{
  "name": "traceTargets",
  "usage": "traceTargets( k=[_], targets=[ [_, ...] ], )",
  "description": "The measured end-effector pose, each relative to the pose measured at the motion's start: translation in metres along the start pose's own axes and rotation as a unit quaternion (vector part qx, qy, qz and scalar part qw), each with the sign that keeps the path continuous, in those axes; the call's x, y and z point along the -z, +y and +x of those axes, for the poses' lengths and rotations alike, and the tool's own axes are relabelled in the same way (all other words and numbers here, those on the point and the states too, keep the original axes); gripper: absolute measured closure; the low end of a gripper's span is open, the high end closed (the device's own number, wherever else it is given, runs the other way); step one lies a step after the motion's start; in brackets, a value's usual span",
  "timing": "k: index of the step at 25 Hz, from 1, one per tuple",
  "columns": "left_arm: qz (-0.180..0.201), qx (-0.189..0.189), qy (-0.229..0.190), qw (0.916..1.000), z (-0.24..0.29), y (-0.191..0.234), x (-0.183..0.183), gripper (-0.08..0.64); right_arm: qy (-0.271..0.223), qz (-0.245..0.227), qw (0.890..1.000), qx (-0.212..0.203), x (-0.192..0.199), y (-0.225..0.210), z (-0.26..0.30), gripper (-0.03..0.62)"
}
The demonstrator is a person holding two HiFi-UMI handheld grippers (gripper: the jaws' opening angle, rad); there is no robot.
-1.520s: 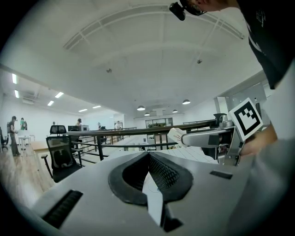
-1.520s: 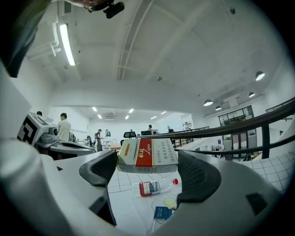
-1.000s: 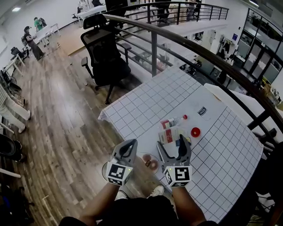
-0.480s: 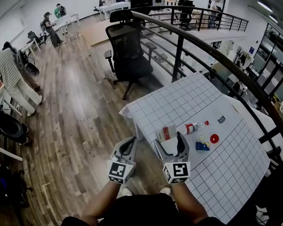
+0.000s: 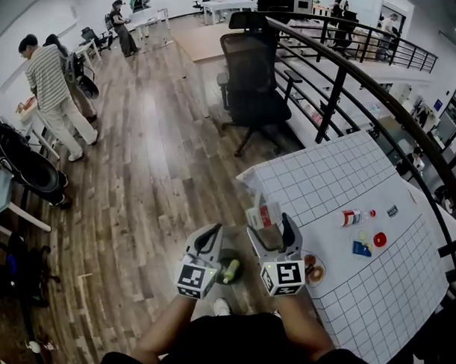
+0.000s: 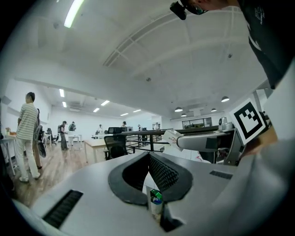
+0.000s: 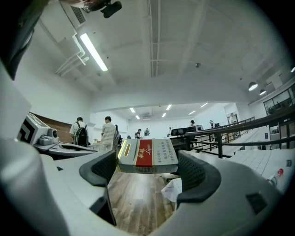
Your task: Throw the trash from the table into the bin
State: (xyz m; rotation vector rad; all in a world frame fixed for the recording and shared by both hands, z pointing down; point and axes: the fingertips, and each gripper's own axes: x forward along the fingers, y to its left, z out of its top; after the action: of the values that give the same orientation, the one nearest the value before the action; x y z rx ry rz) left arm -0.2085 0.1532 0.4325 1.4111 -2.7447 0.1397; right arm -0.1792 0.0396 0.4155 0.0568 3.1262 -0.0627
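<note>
left gripper [image 5: 207, 238]: jaws together, nothing held, just left of bin [image 5: 222, 256]. bin: on floor, green item [image 5: 231, 271] inside. right gripper [image 5: 269, 233]: clamped on box [image 5: 263, 215] by two opposite sides, just right of bin, not over it. box likely light, thin card, crushable; gentle side squeeze suits. more trash [image 5: 351, 217] on worktop [image 5: 340, 174], right of bin.
</note>
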Motion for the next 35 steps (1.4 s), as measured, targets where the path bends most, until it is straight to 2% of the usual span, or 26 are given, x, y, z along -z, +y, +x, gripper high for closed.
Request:
traceTargets(
  k=[7,15,25,35],
  targets=[
    [-0.013,-0.034,0.008,0.9993,-0.042,0.067,0.019,0.537,0.012,0.001,0.999,-0.03,0.014,0.067,0.039,0.179],
    [-0.026,-0.06,0.009,0.9978,-0.072,0.112,0.032,0.537,0.029,-0.008,0.998,-0.057,0.028,0.113,0.067,0.179],
    [-0.049,-0.115,0.022,0.9919,-0.076,0.141,0.063,0.537,0.052,-0.011,0.993,-0.102,0.052,0.119,0.1,0.179],
    [-0.072,-0.135,0.06,0.9863,-0.065,0.146,0.108,0.537,0.092,-0.012,0.987,-0.133,0.095,0.116,0.113,0.179]
  ],
)
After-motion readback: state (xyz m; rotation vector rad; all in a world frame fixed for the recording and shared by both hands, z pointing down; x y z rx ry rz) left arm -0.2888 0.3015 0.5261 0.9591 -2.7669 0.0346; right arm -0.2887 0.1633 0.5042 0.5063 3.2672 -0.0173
